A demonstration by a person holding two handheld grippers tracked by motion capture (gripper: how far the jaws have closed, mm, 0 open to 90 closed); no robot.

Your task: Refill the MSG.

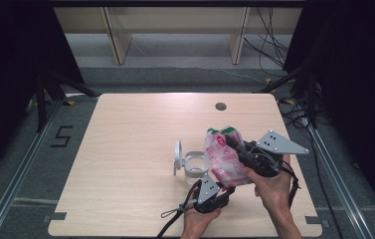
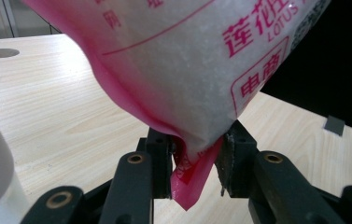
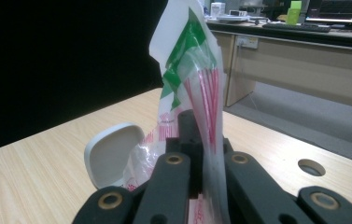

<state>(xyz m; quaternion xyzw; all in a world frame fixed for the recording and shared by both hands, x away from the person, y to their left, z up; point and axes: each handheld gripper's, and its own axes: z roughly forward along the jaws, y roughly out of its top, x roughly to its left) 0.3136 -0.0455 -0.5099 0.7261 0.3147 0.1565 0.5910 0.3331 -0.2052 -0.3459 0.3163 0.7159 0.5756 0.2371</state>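
Observation:
A plastic bag (image 1: pixel 221 158) of white granules, pink print on its body and green at its top, hangs tilted above the table. My right gripper (image 1: pixel 234 143) is shut on the bag's crumpled upper part (image 3: pixel 197 88), its jaws close together around the film. My left gripper (image 1: pixel 219 188) sits below, shut on the bag's pink bottom corner (image 2: pixel 190 179), which is pinched between the two pads (image 2: pixel 231 156). The bulging body of the bag (image 2: pixel 183 60) rises just above those jaws.
A white round container (image 1: pixel 194 167) with its lid (image 1: pixel 177 155) hinged upright stands on the wooden table (image 1: pixel 125 149) just left of the bag; the lid (image 3: pixel 110 156) faces the right gripper. A cable hole (image 1: pixel 220 106) lies near the far edge. Dark curtains flank the table.

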